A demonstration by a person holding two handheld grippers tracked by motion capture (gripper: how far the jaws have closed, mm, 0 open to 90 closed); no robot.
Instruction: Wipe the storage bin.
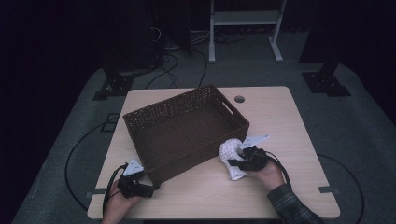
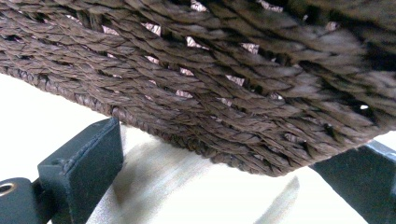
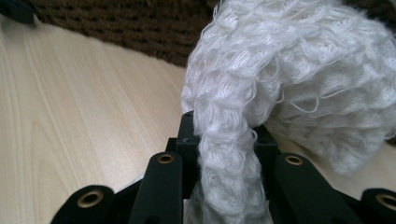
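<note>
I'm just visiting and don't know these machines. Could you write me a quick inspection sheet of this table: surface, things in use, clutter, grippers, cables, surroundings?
Surface: pale wooden table with a round hole near the far edge.
Job's things: dark brown woven wicker basket, set at an angle; white knitted cloth just outside its right corner.
Clutter: nothing seen.
Grippers: right gripper has its jaws shut on the cloth; left gripper has its jaws open, at the basket's near corner.
Cables: black cable trails from the left gripper; more lie on the floor.
Surroundings: grey floor, white metal frame behind, dark room.
</note>
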